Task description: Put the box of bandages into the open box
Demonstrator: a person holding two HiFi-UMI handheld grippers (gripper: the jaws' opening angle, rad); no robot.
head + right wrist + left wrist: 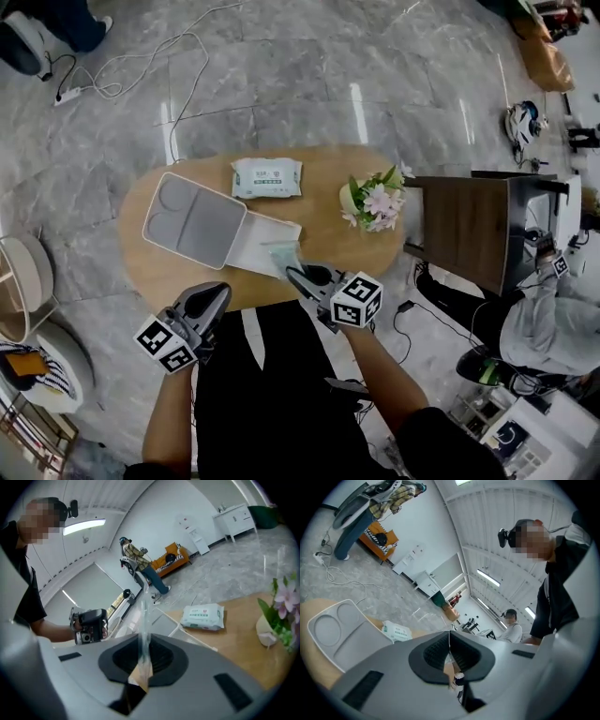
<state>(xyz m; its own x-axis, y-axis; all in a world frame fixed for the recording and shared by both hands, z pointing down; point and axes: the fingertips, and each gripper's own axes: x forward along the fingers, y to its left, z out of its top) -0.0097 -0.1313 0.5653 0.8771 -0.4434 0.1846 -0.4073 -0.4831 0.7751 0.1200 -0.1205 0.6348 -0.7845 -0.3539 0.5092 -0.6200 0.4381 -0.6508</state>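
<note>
Closest in, the right hand-held gripper [295, 274] is clamped on the box of bandages [282, 255], a flat, clear-looking pack seen edge-on between its jaws. It is poised at the near edge of the open box [192, 221] on the surface [330, 246], probably so it can go straight in. Left hand-held gripper [214, 298], jaws together on nothing, hangs off the surface's near rim, seemingly to leave the path free.

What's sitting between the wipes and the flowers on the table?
Nothing. The head view shows only bare wooden table between the wipes pack and the flowers.
</note>
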